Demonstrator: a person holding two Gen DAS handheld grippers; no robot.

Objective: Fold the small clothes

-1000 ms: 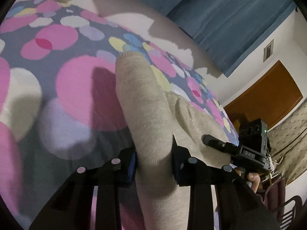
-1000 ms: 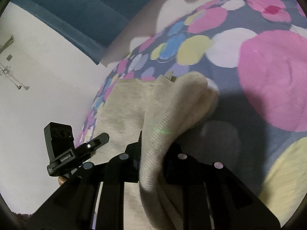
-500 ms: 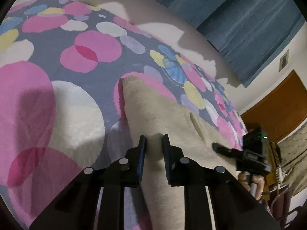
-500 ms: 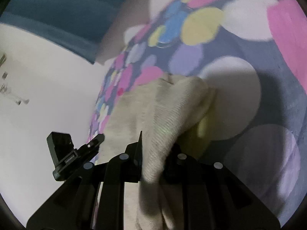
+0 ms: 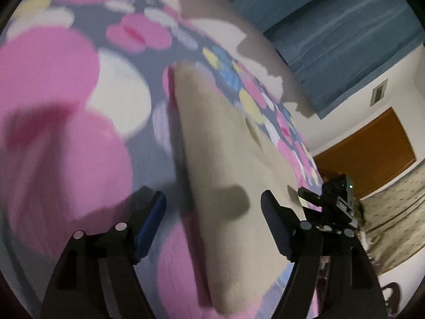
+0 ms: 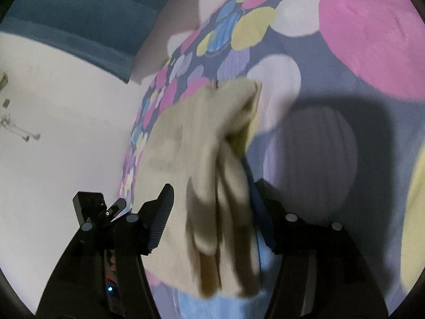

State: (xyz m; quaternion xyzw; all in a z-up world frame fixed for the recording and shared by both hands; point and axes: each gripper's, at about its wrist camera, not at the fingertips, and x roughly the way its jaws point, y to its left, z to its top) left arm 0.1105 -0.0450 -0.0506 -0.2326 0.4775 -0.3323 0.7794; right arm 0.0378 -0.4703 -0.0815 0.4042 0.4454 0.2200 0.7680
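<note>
Lying flat on the spotted bedspread [image 5: 66, 111], the beige knitted garment [image 5: 228, 148] looks as if one fold is laid: in the right wrist view its right edge shows stacked layers bunched into ridges. I judge the task partly done, with that thick edge to be smoothed and probably another fold to come. The left gripper [image 5: 212, 223] hangs just above the cloth with its fingers spread wide and nothing between them. The right gripper [image 6: 212, 212] is also spread wide, its fingers either side of the bunched edge and gripping nothing; whether the right-hand finger touches the cloth I cannot tell. Both views are blurred, so the kind of garment and its near hem are hard to make out, and its near end is cut off by the frames. Beyond the bed stand a blue curtain [image 5: 332, 32], a white wall [image 6: 66, 119] and a brown door [image 5: 372, 148].
</note>
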